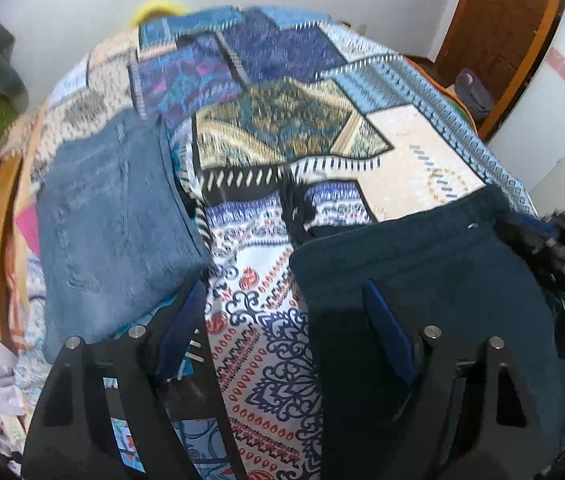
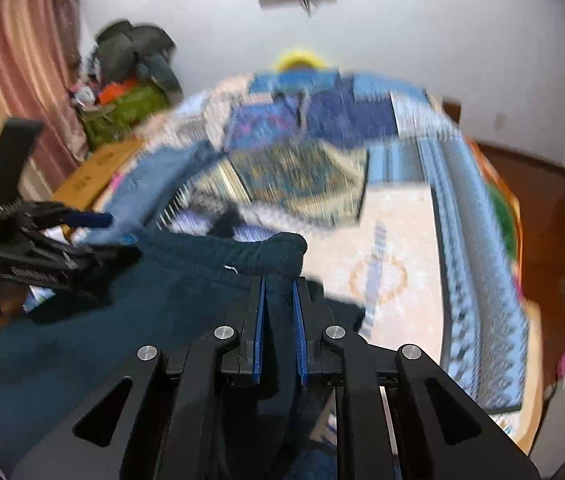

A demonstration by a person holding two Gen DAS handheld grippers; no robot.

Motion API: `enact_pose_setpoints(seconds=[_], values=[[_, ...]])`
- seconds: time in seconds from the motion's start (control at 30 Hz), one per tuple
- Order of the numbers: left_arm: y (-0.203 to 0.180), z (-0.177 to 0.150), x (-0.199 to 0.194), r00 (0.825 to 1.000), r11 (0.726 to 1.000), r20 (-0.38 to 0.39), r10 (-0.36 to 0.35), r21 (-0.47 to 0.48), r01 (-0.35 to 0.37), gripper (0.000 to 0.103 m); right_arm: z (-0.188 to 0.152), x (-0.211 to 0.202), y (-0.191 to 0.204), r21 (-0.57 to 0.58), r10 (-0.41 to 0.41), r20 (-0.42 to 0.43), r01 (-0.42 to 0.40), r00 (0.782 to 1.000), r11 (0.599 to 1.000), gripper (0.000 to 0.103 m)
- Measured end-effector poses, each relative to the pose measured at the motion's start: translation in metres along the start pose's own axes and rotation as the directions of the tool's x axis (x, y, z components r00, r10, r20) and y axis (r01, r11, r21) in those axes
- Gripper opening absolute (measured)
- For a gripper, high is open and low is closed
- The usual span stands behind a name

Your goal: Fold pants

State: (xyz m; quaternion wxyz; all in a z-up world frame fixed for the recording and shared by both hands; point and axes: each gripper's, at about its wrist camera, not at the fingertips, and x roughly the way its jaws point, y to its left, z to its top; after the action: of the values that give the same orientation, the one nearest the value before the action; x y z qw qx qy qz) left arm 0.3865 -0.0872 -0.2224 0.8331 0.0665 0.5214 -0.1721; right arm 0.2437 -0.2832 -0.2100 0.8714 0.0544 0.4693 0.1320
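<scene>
Patterned bedspread (image 1: 266, 320) below, dark teal pants (image 1: 422, 264) lying on it, off to the right of the spread left fingers (image 1: 282, 304), which hold nothing. Right fingers (image 2: 280, 296) pinch the waistband (image 2: 266, 252), which runs crosswise ahead of them: nearer hand, right.

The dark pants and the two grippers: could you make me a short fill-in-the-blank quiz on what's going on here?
1. The right gripper is shut on the ____ of the dark teal pants.
2. The left gripper has its jaws ____, with nothing between them.
3. The folded ____ lie on the patterned bedspread, apart from the teal pants.

Missing words: waistband; open; jeans
</scene>
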Motion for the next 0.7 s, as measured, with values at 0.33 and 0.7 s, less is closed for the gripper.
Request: enact_pose_setpoints(seconds=[0.33,0.7], values=[[0.002,0.001,-0.005,1.0,1.0,-0.014,0.01,0.007,-0.009,0.082,-0.003,-0.009,-0.002,0.017,0.01,-0.058,-0.009,0.998,1.0,0.013],[-0.001,0.003,-0.075,0.995,0.999,0.091,-0.051,0.014,0.05,0.083,-0.009,-0.067,0.012,0.051,-0.014,0.067,0.011,0.998,0.999,0.069]])
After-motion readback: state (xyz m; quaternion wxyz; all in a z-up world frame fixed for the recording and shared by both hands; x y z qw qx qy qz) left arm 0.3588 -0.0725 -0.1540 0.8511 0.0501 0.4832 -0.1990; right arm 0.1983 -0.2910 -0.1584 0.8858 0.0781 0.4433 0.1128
